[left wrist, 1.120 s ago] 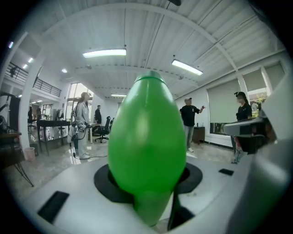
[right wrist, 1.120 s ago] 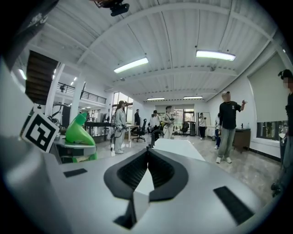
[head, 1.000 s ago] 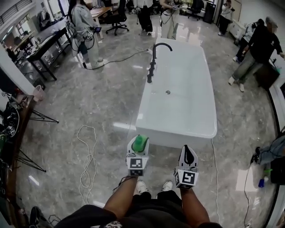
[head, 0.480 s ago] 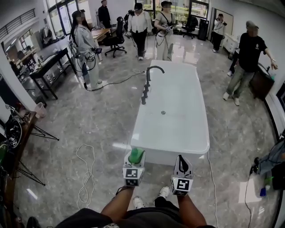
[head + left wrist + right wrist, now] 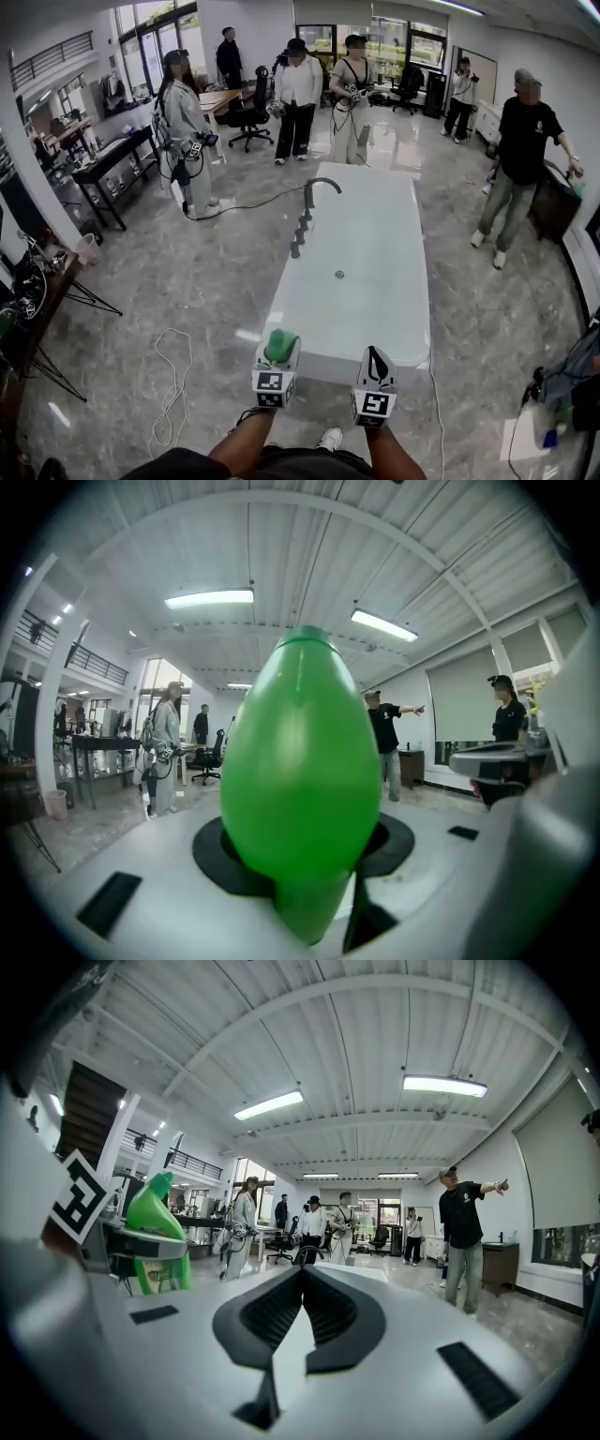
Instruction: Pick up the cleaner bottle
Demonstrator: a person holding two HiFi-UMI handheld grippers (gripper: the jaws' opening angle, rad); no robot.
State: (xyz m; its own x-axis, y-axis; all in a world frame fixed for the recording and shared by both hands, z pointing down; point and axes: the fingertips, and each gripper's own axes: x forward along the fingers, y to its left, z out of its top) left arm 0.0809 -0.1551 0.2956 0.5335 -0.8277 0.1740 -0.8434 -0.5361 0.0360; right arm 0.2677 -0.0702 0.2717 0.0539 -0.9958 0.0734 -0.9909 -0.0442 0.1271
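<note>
The cleaner bottle is held in the left gripper, left of the right gripper, with the bathtub set just ahead.

ahead: white basin, probably a tub, blocks | left: open floor, cable | right: open floor

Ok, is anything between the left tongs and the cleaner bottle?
Nothing visible. The green cleaner bottle is already gripped in the left tongs, held up at the near end of the white bathtub. The right tongs are shut and empty.
</note>
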